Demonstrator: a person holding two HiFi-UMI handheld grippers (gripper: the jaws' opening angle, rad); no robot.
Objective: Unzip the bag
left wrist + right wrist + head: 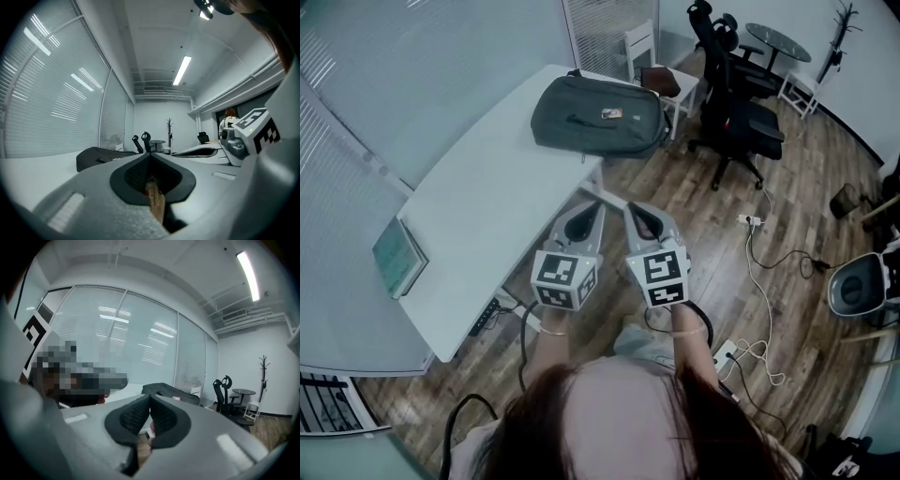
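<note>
A dark grey-green bag [598,117] lies flat at the far end of the white table [487,197]. It shows as a low dark shape in the left gripper view [101,156] and in the right gripper view [171,392]. My left gripper [598,202] and right gripper [628,204] hang side by side just off the table's right edge, well short of the bag. Both point level toward it. Each has its jaws shut tip to tip with nothing between them, as the left gripper [150,153] and right gripper [150,395] show in their own views.
A green book [398,255] lies on the table's near left. Beyond the bag stand a white chair [661,66] and a black office chair [736,112]. Cables and a power strip [755,281] trail over the wooden floor to the right.
</note>
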